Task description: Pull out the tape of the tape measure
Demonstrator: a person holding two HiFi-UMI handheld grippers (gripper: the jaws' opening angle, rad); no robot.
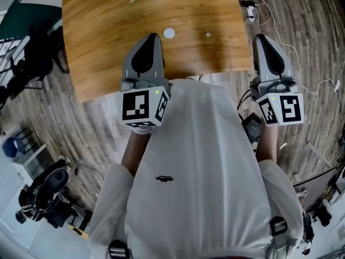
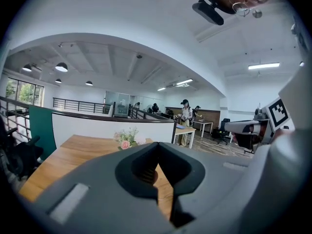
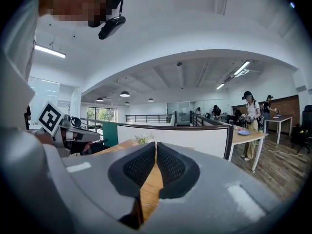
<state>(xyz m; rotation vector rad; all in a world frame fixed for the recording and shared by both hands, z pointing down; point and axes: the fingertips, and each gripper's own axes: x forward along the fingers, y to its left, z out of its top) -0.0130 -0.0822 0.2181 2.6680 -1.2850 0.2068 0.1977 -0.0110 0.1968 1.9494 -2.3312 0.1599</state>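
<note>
One big wooden bench [image 1: 108, 42] fills the top of the head view. It is brown and shiny, with a rounded near edge. The floor [image 1: 59, 123] around it is made of grey-brown wood planks. Thin white cables [image 1: 272, 19] lie on the floor to the right of the bench. Pink and white flowers [image 2: 126, 139] stand at the far end of the bench. Behind them is a low white wall [image 2: 112, 126] with a dark rim. Past it is a big office with round lamps [image 2: 61, 67] on the ceiling, and people [image 2: 185, 116] stand far off.

A small round white thing [image 1: 168, 33] lies on the bench, just ahead of the left gripper [image 1: 153, 36]. It may be the tape measure, but it is too small to tell. A tiny ring [image 1: 208, 34] lies near it on the right and is just as hard to make out.

The left gripper's fingers are pressed together with nothing between them. The right gripper [image 1: 261, 36] shows just past the bench's right edge. Its fingers are together too, and empty.

The person's white shirt [image 1: 199, 161] hides part of the bench's near edge. The head view cuts the flowers off at its top edge. Some black gear [image 1: 46, 193] on the floor at the lower left is hard to make out.
</note>
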